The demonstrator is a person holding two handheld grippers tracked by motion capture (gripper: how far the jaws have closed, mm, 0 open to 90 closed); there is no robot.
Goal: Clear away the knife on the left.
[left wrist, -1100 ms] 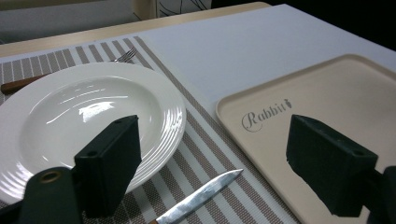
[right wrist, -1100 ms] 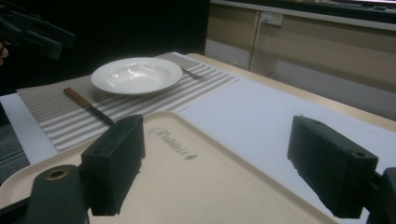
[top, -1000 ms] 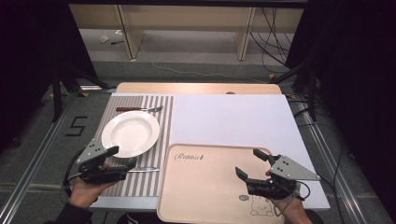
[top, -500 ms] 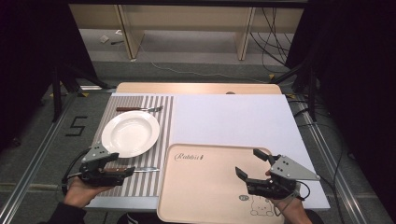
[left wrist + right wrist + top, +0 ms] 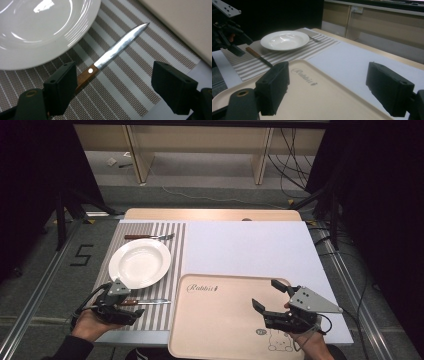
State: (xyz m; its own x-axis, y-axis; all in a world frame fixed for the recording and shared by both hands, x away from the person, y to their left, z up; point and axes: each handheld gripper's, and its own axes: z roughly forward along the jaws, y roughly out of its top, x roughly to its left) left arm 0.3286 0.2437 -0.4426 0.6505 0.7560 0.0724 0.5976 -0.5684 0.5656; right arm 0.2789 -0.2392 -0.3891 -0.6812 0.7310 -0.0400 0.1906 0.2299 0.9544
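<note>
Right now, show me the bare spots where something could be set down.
Free: the beige plastic tray, bare ahead of the right tongs; the white sheet beyond it. Crowded: the striped placemat, with white round plate, wooden-handled knife and fork.

A wooden-handled knife (image 5: 110,55) lies flat on the striped placemat (image 5: 130,82), just beside the plate (image 5: 40,32).

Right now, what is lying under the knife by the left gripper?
The knife lies on the striped placemat, beside the white plate. The open left gripper straddles its wooden handle, whose end is hidden behind one jaw. What lies beneath the mat there is covered.
</note>
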